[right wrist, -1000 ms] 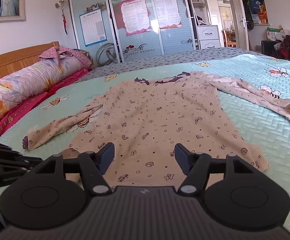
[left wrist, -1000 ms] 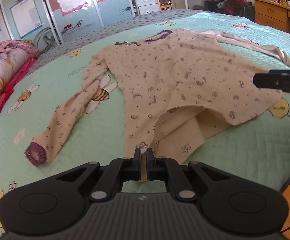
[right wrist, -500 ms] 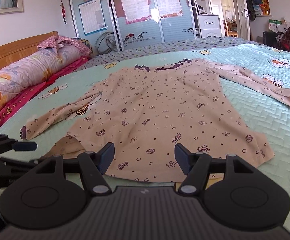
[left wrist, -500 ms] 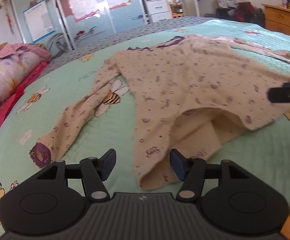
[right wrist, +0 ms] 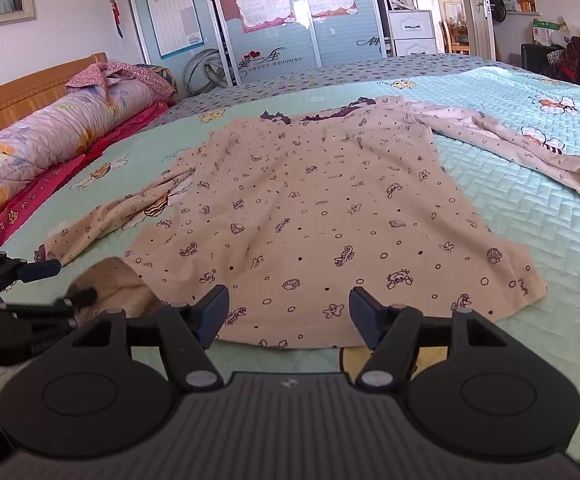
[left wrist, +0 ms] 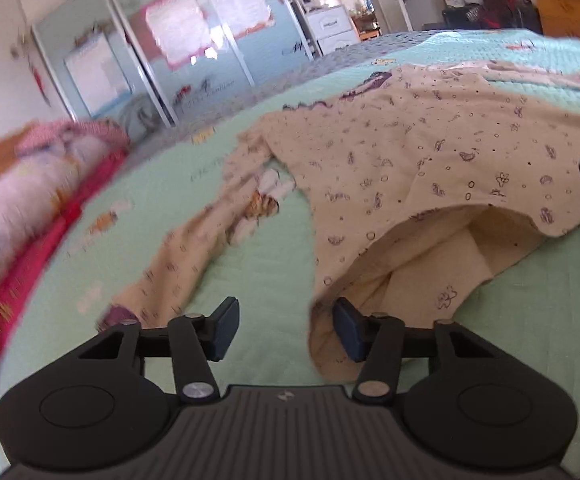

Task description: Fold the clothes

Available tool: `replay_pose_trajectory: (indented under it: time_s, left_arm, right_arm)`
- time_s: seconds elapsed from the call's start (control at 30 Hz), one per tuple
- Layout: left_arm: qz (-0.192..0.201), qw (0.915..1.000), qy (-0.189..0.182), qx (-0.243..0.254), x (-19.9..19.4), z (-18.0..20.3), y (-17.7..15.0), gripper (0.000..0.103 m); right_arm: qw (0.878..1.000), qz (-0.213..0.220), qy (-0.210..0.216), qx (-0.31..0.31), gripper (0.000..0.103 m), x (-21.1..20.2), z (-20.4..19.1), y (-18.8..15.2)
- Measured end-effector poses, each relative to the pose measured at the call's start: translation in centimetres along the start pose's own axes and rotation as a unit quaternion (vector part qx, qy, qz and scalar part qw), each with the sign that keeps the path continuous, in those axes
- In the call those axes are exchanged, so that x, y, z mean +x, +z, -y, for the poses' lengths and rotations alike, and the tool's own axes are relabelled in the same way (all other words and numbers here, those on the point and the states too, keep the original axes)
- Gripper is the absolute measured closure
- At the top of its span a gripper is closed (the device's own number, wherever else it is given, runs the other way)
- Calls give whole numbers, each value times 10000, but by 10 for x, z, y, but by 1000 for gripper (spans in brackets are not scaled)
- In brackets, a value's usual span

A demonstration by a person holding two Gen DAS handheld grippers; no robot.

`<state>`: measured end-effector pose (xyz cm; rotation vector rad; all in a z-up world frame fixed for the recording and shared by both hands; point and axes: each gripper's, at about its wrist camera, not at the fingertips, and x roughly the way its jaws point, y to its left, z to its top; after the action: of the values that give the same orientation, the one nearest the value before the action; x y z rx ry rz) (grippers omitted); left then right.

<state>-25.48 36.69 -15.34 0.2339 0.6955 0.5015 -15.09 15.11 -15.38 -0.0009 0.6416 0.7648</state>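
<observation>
1. Left wrist view: beige printed long-sleeve top (left wrist: 430, 160) lies on the green quilted bedspread (left wrist: 261, 288), long axis running from the near hem away to the purple-trimmed collar at the far end.
2. Near hem corner is turned up, plain inside showing; one sleeve (left wrist: 193, 252) trails toward the near left, purple cuff nearest.
3. Left gripper (left wrist: 285, 330): jaws apart and closing; hem corner sits against the right pad, nothing pinched. View is blurred.
4. Right wrist view: top (right wrist: 314, 216) is spread flat, hem near, collar pointing away toward the wardrobe doors (right wrist: 273, 20).
5. Other sleeve (right wrist: 522, 148) stretches out to the right.
6. Right gripper (right wrist: 287, 320): jaws spread wide over the hem edge, gripping nothing.
7. Left gripper (right wrist: 41, 280) is at the lower left by the turned-up corner.
</observation>
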Motion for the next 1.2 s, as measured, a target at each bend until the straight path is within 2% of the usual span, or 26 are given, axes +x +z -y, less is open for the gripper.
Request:
replay_pose_trajectory:
  time_s: [0.07, 0.17, 0.3, 0.37, 0.4, 0.43, 0.47, 0.63, 0.73, 0.97, 1.07, 1.2]
  left_arm:
    - [-74, 9998, -124, -135, 4, -3, -2, 60]
    - [-100, 9994, -202, -271, 4, -2, -4, 64]
    - [-58, 9972, -586, -463, -2, 0, -5, 58]
    - [-66, 9967, -623, -513, -2, 0, -7, 58]
    - [-68, 9960, -680, -582, -1, -2, -8, 62]
    - [-63, 9946, -781, -681, 0, -5, -9, 72]
    - [-63, 9935, -844, -758, 1, -7, -8, 103]
    - [52, 9920, -821, -954, -4, -11, -7, 102]
    - [247, 9920, -641, -1064, -18, -16, -3, 102]
    - [768, 9942, -311, -684, -57, -14, 28, 102]
    - [871, 9944, -255, -536, -67, -8, 39, 102]
    - [907, 9949, -183, -402, -74, -1, 49, 102]
  right_arm:
    - [10000, -1, -26, 9, 35, 0, 1, 0]
    - [10000, -8, -70, 39, 35, 1, 3, 0]
    - [9999, -20, -104, 53, 35, 0, 5, 0]
    - [9999, -33, -109, 52, 35, 1, 6, 0]
    - [9999, -40, -111, 51, 35, 1, 6, 0]
    - [9999, -49, -114, 50, 35, 1, 6, 0]
    - [9999, -61, -118, 50, 35, 2, 6, 0]
    - [9998, -41, -155, 68, 35, 0, 8, 1]
    - [9997, 3, -221, 124, 35, -3, 14, 4]
    - [9988, 163, -462, 48, 35, -25, 41, 7]
    - [9991, 240, -181, -307, 34, -35, 28, 5]
    - [9930, 322, 425, -1057, 24, -31, -23, 1]
